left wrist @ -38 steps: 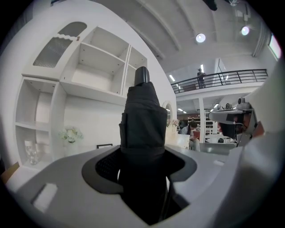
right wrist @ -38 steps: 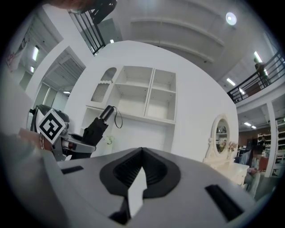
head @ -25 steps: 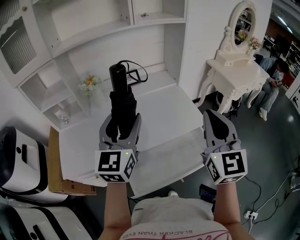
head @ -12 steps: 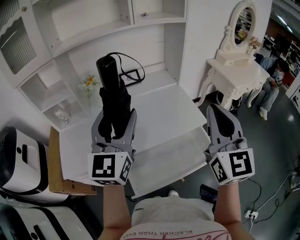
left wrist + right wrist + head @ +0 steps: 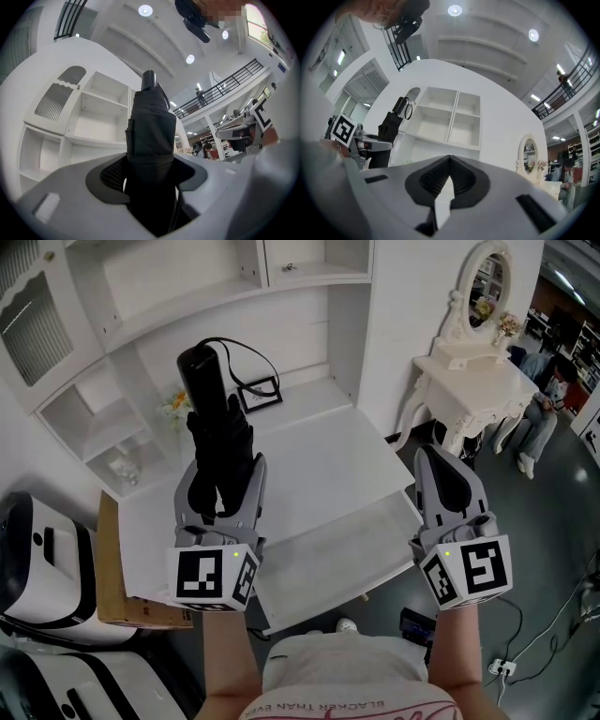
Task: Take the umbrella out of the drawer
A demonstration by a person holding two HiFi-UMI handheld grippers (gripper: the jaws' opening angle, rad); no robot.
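- The left tool is clenched round the lower part of the folded black umbrella. In the left gripper view the dark fabric fills the gap between both jaws.
- The umbrella stands nearly upright in that grip, handle end up and leaning a little towards the shelves. Its cord loop hangs off the top.
- It is in the air, clear of the white surface and of what looks like the pulled-out drawer at the front edge, so I judge the taking-out itself as good as done.
- The right tool holds nothing. Its jaws are pressed together at the tips, and it hovers well apart from the umbrella, out past the right corner of the surface.
- What is left, I would say, is carrying the umbrella clear and finding it a resting place. The grip sits low and most of the length rises above it, so a quick swing would lever it in the jaws.
- A firm, unchanged squeeze and a slow, level carry suit it best.
- The small picture frame and the flowers sit behind the raised handle. I would mind the loose cord near them, as it could catch.
- If it is to be laid down, the bare middle of the surface looks the safest spot. Lower the bottom end first, then tip it flat before letting go.
- The idle right tool could steady the upper part if it starts to wobble.
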